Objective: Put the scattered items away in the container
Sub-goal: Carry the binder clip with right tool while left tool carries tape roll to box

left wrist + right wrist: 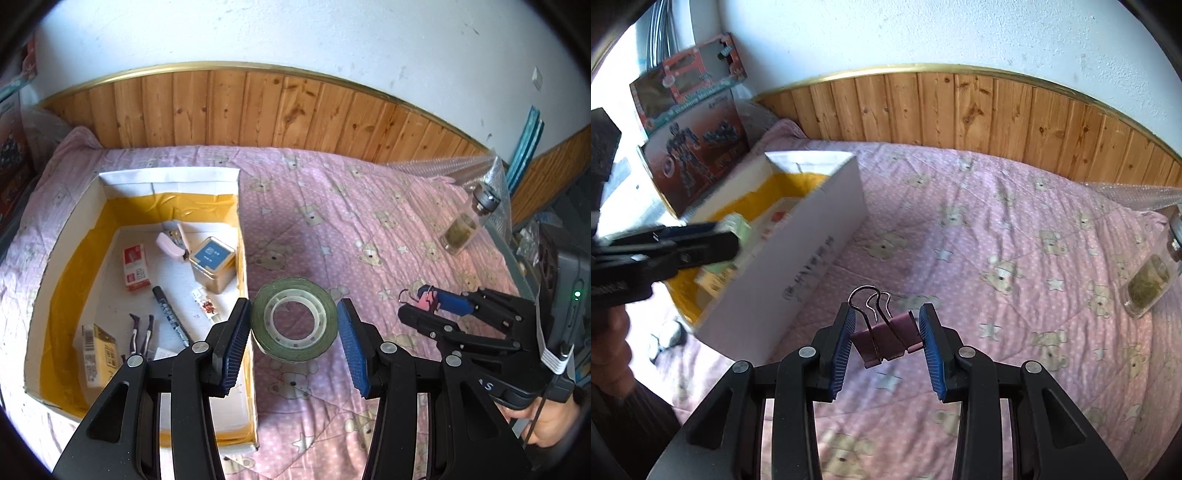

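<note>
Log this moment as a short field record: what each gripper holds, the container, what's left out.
left gripper: shut on tape roll, beside the box's right wall
right gripper: shut on binder clip, above the bedspread
container: white box with yellow lining, several items inside
left out: glass jar, standing on bedspread

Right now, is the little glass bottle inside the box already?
No, the glass bottle is standing out on the pink bedcover, far from the box.
</note>
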`<state>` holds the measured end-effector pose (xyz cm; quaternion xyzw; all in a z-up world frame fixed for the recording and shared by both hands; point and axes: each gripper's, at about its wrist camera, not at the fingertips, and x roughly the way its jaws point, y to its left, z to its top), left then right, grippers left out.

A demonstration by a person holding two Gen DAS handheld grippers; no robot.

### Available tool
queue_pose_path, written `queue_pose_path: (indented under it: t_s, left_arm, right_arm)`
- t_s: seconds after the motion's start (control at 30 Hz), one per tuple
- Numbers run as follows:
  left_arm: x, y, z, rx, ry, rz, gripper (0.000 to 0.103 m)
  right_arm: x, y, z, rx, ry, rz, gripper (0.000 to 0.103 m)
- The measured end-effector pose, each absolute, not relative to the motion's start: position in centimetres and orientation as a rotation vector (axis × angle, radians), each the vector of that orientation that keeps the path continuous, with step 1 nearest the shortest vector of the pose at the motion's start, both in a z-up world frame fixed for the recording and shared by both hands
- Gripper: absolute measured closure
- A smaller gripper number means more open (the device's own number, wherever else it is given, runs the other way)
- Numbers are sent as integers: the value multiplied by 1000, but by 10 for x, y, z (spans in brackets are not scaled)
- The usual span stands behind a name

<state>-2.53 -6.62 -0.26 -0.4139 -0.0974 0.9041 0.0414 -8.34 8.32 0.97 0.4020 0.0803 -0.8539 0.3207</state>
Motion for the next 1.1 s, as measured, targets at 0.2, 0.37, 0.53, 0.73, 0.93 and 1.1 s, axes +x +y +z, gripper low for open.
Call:
queue_pose_path:
  t_s: [0.2,0.37,0.53,0.73,0.93,1.1]
  left_arm:
    - [-18,-80,8,-1224,-377,2770,54]
    - [-13,-99,12,-1207,-448,2780,54]
    - [-8,-125,15,-1194,-526,2800,54]
    - [0,-162,17,-1171,-649,2823,54]
    - [4,-191,16,-1154,-749,2834,54]
    - [-1,-215,11,-1152,-832,2842,54]
  right_arm:
    - [-60,62,27,988,181,-2212,65]
    - [-44,42,38,941,193,-2182,65]
    - [-41,30,48,918,196,-2169,65]
    - [-40,9,55,906,186,-2137,65]
    - [-36,-18,55,900,200,-2091,65]
    - [-36,-38,51,909,203,-2059,65]
